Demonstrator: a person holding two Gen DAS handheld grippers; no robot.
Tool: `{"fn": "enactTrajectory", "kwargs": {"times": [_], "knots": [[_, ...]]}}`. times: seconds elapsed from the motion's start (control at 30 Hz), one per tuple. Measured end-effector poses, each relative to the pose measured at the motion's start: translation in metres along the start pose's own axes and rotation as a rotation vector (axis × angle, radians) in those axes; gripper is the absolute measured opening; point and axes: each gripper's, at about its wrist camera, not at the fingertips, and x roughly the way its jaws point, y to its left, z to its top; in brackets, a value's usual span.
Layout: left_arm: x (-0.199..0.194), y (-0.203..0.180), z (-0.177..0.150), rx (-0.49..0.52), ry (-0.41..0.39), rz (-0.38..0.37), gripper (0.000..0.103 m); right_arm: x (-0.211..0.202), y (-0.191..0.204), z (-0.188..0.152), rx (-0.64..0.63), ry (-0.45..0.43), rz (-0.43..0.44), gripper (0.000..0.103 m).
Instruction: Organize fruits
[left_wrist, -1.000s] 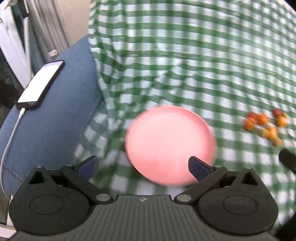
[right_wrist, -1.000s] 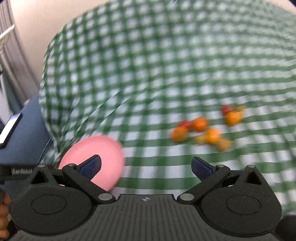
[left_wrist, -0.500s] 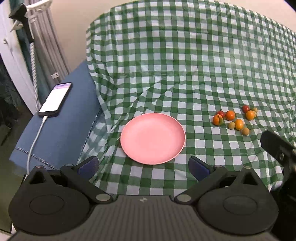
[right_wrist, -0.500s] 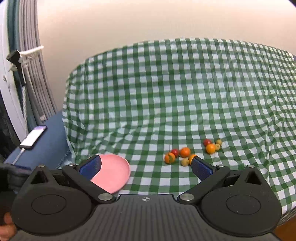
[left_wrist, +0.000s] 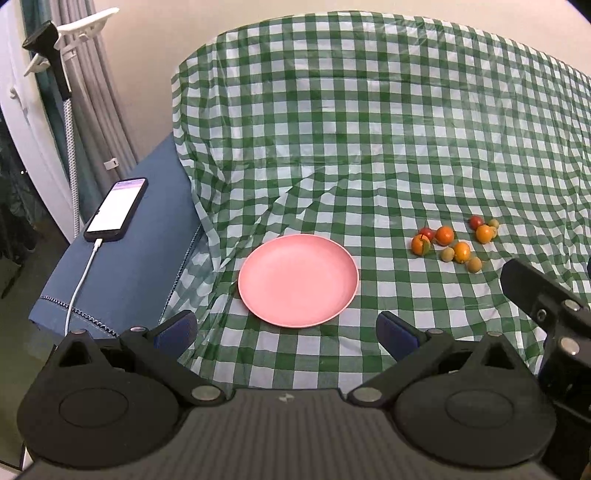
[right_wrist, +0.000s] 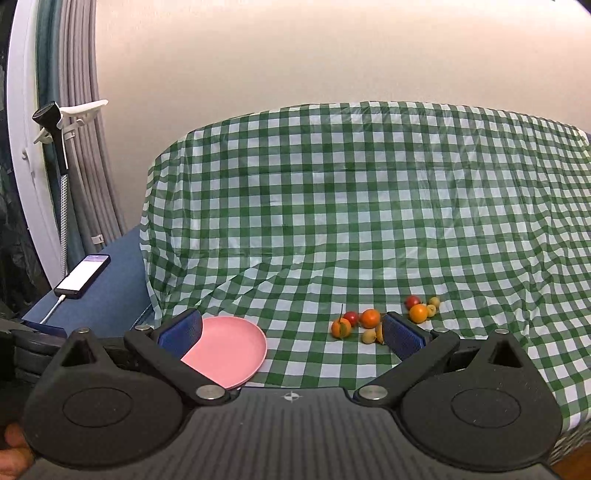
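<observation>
Distance has grown: a second ago both cameras were blurred and close over the cloth, and now they sit pulled back and steady, so the whole layout reads clearly. That suggests the sorting has not begun.

The round pink plastic plate (left_wrist: 298, 280) lies bare just ahead of the left gripper (left_wrist: 286, 328). The cluster of small orange, red and yellow-green fruits (left_wrist: 454, 243) sits on the green-and-white checked tablecloth (left_wrist: 369, 129), ahead and to the right of that claw, apart from the plate.

The right gripper (right_wrist: 291, 332) faces the fruits, its right pad covering one. Both claws are spread wide, holding and touching nothing.
</observation>
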Motion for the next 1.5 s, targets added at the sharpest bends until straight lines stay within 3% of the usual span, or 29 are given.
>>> {"fn": "enactTrajectory", "kwargs": {"times": [0.53,0.93,1.03,1.17,1.37,1.5], "knots": [[0.046,-0.011,0.005,0.048,0.091,0.001,0.103,0.041,-0.02,-0.009,0.056,0.088,0.014,0.103],[0.099,-0.05,0.016,0.116,0.182,-0.02,0.103,0.076,-0.048,-0.016,0.032,0.053,-0.084,0.103],[0.113,-0.064,0.021,0.135,0.19,-0.037,0.103,0.092,-0.064,-0.018,0.065,0.077,-0.094,0.103],[0.137,-0.079,0.031,0.122,0.199,-0.146,0.103,0.116,-0.097,-0.022,0.11,0.088,-0.142,0.102],[0.177,-0.109,0.049,0.161,0.187,-0.119,0.103,0.173,-0.139,-0.034,0.124,0.142,-0.217,0.102],[0.211,-0.124,0.067,0.158,0.147,-0.168,0.103,0.221,-0.153,-0.047,0.085,0.193,-0.246,0.102]]}}
